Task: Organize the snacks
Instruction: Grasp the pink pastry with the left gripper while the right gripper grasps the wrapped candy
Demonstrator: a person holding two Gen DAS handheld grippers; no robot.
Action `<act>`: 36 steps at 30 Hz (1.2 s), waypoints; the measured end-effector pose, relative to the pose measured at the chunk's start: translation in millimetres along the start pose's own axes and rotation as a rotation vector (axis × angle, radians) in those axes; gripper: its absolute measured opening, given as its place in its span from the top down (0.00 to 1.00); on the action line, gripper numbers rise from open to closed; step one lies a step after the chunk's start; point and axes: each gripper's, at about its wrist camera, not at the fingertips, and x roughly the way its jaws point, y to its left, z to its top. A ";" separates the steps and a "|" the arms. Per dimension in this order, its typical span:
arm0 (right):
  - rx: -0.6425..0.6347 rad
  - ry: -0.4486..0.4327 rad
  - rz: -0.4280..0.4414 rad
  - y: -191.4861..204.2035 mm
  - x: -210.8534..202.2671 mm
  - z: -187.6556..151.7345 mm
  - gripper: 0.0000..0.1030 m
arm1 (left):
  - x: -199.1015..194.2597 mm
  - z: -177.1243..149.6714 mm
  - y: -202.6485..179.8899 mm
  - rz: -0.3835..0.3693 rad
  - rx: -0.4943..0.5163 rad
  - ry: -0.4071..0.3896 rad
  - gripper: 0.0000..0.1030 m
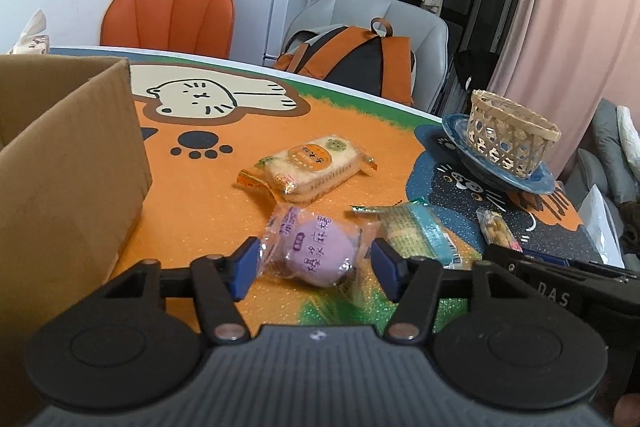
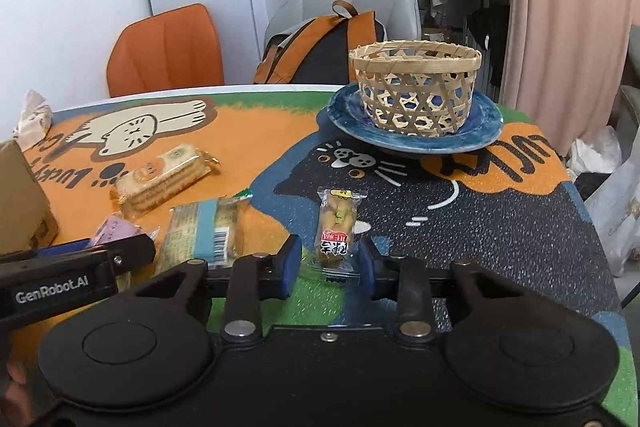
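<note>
The left claw (image 1: 314, 269) stands wide around the purple snack (image 1: 316, 251) on the desk (image 1: 208, 179); the right claw (image 2: 329, 269) brackets the peanut packet (image 2: 338, 227). Both look light, crinkly, slippery; pinch mid-body.

Cardboard box (image 1: 68, 163) at bench (image 1: 192, 195) left edge. Cracker pack (image 1: 310, 167) mid-bench, right of box. Round wrapped cake (image 1: 316, 251) nearer, between pads of left hand-held gripper (image 1: 316, 267). Flat barcoded pack (image 1: 420, 237) just right of cake, edges touching or overlapping. Small stick snack (image 2: 338, 225) further right, lying between fingers of right hand-held gripper (image 2: 330, 267). Woven basket (image 2: 416, 91) on plate (image 2: 348, 115), far right, behind stick snack. Two chairs behind bench; backpack (image 1: 352, 55) on right chair (image 1: 428, 39).
</note>
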 end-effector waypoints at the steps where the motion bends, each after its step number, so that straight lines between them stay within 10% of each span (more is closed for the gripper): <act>1: 0.004 -0.005 0.004 -0.6 -2.6 0.1 0.70 | -1.0 -0.3 0.5 -0.002 -0.002 -0.004 0.45; 11: -0.003 -0.005 0.037 -1.2 -18.3 4.3 0.72 | -14.2 -1.0 -6.3 0.009 0.046 0.010 0.58; 23: -0.076 -0.007 -0.012 10.3 -11.0 -2.0 0.43 | -9.0 -4.6 -10.2 0.046 0.072 0.022 0.34; 31: -0.073 0.009 -0.044 11.5 3.1 -4.7 0.44 | -1.3 -9.9 -15.6 0.068 0.118 0.011 0.40; 36: -0.102 -0.003 -0.052 15.0 1.9 -7.1 0.69 | -5.5 -6.0 -12.0 0.049 0.108 0.013 0.60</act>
